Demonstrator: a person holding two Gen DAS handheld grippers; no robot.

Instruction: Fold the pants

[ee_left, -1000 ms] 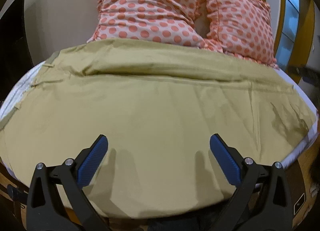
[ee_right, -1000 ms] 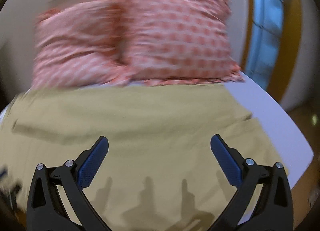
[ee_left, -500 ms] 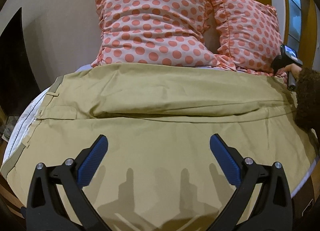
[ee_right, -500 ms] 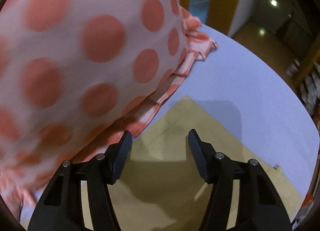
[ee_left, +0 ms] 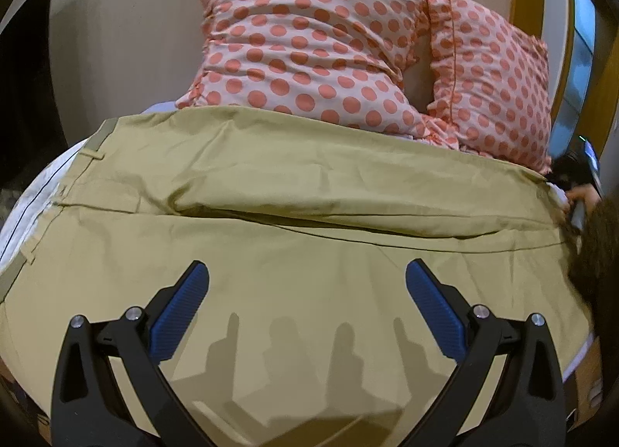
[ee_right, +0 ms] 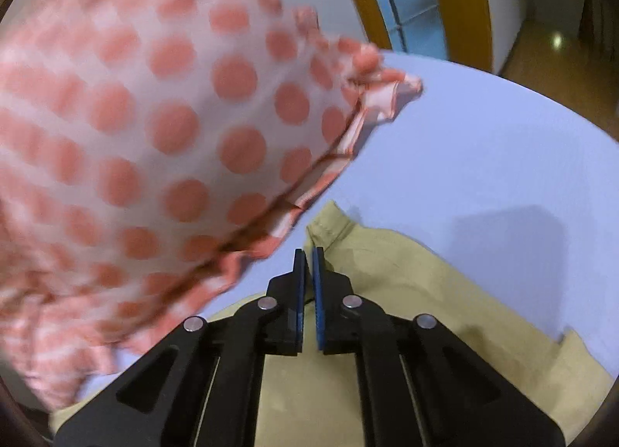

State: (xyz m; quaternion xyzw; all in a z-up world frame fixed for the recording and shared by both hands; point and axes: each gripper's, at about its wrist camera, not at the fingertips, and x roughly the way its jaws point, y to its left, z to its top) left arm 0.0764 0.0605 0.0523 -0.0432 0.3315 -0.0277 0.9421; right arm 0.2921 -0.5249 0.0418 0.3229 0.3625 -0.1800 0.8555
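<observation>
The pants (ee_left: 301, 238) lie spread across the bed (ee_right: 483, 161), filling the middle and lower part of the left wrist view, khaki, with the waistband and belt loops at the left edge and a long fold running across the centre. Their near edge is cut off at the bottom of that frame behind the tool's black arms.

In the right wrist view only a corner of the pants (ee_right: 406, 292) shows, in the lower half on the pale blue sheet; the rest runs out of frame below. The right hand-held gripper (ee_right: 308, 265) is clenched on the hem at that corner, its blue pads nearly together with the cloth edge between them. How deep the cloth sits in the pads is hard to make out.

The left hand-held gripper (ee_left: 307, 292) hangs over the lower middle of the pants, fingers spread wide, grasping nothing; its shadows fall on the cloth below.

Two polka-dot pillows (ee_left: 309, 45) stand at the top of the left view, their lower edges touching the pants' far side. One pillow (ee_right: 154, 130) fills the upper left of the right view, blurred. At the right edge of the left view, a dark device and part of a hand are partly cut off.
</observation>
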